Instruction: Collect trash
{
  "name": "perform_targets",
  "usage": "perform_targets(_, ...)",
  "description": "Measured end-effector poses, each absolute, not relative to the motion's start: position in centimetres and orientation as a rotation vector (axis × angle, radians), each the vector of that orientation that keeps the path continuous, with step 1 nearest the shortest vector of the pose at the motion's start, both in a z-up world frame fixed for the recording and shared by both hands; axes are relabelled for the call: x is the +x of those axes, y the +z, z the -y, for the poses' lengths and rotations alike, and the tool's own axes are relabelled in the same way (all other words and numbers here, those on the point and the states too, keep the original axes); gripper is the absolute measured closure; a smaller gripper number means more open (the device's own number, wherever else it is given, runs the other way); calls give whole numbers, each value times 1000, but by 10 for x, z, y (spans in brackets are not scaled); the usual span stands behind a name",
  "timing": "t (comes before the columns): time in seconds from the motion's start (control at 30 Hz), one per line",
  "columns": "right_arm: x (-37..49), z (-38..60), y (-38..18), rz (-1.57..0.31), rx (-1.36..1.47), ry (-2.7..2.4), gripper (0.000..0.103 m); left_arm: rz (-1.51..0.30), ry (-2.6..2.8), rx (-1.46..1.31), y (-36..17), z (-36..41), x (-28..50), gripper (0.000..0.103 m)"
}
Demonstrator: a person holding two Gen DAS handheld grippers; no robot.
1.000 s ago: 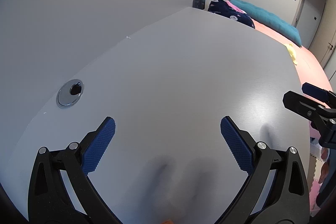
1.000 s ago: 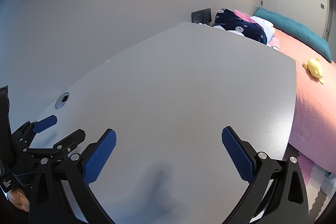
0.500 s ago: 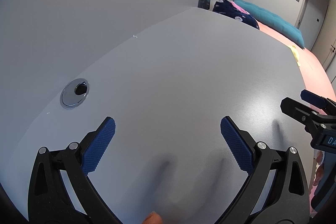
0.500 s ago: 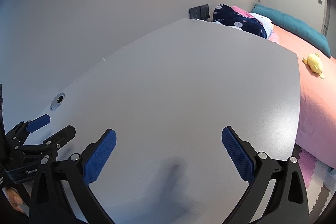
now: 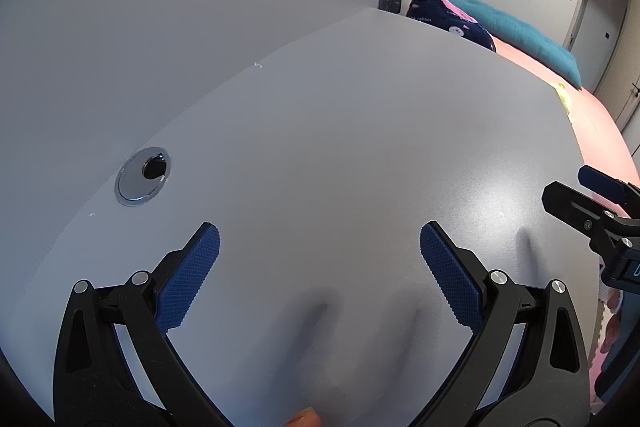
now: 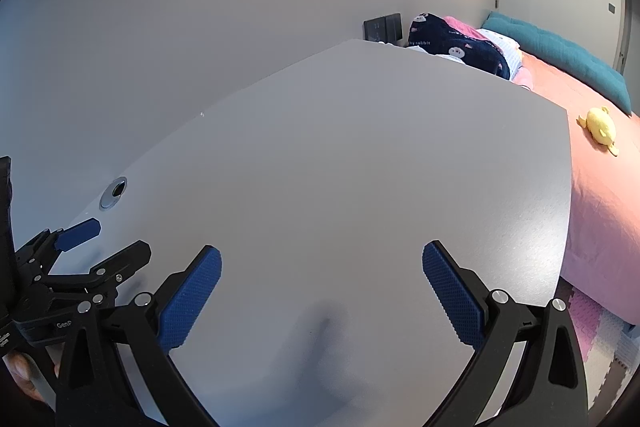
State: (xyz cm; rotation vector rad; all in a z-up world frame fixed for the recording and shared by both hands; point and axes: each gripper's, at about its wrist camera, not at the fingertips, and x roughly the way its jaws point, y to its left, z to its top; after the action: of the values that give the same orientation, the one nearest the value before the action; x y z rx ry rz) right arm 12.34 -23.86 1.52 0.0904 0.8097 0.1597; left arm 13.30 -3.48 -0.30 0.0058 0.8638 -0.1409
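No trash shows in either view apart from a tiny white speck (image 5: 258,65) at the back edge of the grey table (image 5: 360,131). My left gripper (image 5: 319,251) hovers open over the near part of the table, nothing between its blue pads. My right gripper (image 6: 322,259) is also open and holds nothing, above the table's near right part. In the left wrist view the right gripper (image 5: 576,195) reaches in from the right edge. The right wrist view catches the left gripper (image 6: 108,243) at the lower left.
A round metal cable grommet (image 5: 143,175) sits in the table near the wall. Beyond the table's right edge lies a bed with a pink cover (image 6: 600,195), a yellow plush toy (image 6: 600,129), a dark blue printed pillow (image 6: 456,47) and a teal cushion (image 6: 560,55). Foam floor mats (image 6: 600,331) lie below.
Both views have shifted slightly over the table: in the left wrist view the grommet has drifted right and down. Both grippers stay open.
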Motion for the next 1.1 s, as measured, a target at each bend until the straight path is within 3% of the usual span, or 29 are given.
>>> perform_targets(1.1,121,239,20,-801,83,159,3,-805,-103,-54,3,28,135,6)
